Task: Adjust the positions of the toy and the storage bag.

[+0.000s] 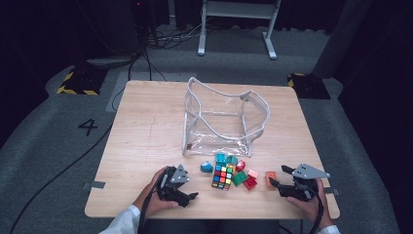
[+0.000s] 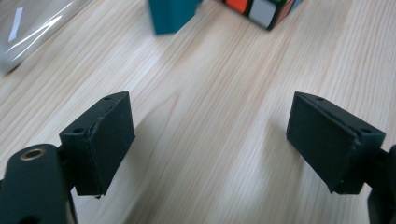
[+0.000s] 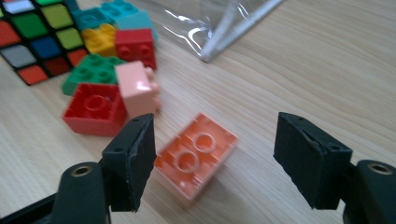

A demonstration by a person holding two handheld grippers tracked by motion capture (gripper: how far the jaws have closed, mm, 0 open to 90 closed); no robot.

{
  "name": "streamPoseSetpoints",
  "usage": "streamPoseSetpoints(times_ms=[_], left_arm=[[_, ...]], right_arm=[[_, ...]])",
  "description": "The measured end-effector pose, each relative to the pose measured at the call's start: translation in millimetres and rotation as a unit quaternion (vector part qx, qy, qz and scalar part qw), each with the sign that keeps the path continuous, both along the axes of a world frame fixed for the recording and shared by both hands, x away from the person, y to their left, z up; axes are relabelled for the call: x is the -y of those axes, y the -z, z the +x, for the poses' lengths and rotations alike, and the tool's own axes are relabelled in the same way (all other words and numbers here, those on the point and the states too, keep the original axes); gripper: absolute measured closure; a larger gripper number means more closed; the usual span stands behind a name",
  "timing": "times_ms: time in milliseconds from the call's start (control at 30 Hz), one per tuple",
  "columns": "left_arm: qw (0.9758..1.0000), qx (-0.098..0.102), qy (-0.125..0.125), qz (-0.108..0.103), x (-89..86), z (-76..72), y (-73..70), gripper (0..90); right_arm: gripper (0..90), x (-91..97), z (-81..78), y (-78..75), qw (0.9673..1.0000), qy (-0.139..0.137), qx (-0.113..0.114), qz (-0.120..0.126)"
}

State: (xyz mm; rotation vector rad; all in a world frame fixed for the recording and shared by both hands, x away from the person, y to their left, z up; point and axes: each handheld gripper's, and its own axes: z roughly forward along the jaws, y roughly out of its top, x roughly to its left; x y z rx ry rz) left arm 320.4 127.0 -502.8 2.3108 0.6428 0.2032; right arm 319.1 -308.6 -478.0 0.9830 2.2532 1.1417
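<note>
My left gripper (image 1: 192, 197) rests low over the table's front left, and in the left gripper view (image 2: 210, 140) its jaws stand wide apart over bare wood, open. Ahead of it lie a teal block (image 2: 170, 14) and a Rubik's cube (image 2: 261, 8). My right gripper (image 1: 278, 176) is open at the front right. In the right gripper view (image 3: 215, 158) an orange brick (image 3: 196, 156) lies studs-down between the jaws, close to the left one, and the pads do not press on it.
A clear plastic bag (image 1: 221, 119) stands open in the middle of the table. In front of it are the Rubik's cube (image 1: 223, 177) and a pile of bricks: green (image 3: 88, 70), red (image 3: 93, 109), pink (image 3: 135, 88), yellow (image 3: 100, 39). The table's front edge is close.
</note>
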Motion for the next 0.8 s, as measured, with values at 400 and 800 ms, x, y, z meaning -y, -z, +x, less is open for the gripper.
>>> streamPoseSetpoints(times_ms=[400,800], left_arm=[[0.9993,-0.003,-0.036,0.0,-55.3,-4.4,0.2,15.4],[0.9992,-0.003,-0.039,0.005,-49.3,1.2,0.7,10.5]], right_arm=[[26.6,-55.1,2.0,-13.8,0.9917,-0.128,-0.001,0.009],[19.9,-124.0,25.2,-14.3,0.9754,-0.219,-0.019,-0.019]])
